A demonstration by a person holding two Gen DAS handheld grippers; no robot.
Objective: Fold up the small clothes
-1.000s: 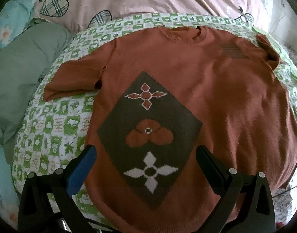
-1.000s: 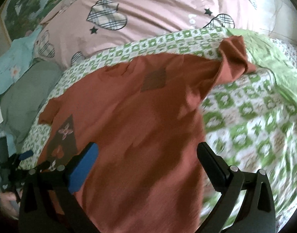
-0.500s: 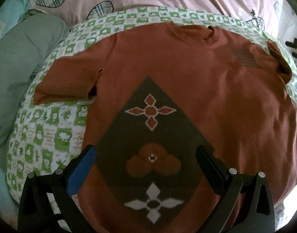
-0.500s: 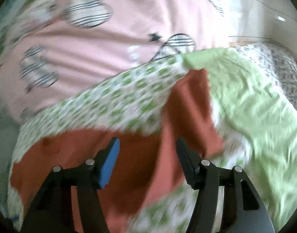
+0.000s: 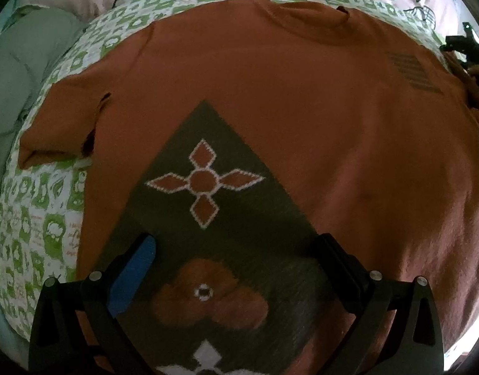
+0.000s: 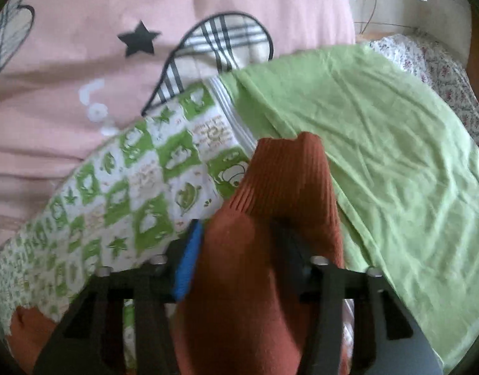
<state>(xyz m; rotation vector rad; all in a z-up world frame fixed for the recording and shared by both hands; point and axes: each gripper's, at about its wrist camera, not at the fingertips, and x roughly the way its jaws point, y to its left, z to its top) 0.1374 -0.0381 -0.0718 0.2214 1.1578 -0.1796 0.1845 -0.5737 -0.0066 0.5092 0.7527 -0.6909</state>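
A small rust-orange knit sweater with a dark diamond panel of flower motifs lies flat, front up, on a green-and-white checked mat. My left gripper is open and empty, low over the diamond panel. Its left sleeve lies spread out. In the right wrist view my right gripper is shut on the sweater's right sleeve, whose ribbed cuff sticks out past the fingers. The right gripper also shows in the left wrist view at the far right edge.
A pink quilt with plaid hearts and stars lies beyond the mat. A plain light-green cloth lies right of the sleeve. A grey-green cushion sits at the left. A floral sheet lies at the far right.
My right gripper moved up to the right sleeve and closed on it. My left gripper moved forward and lower over the sweater's front and stayed open.
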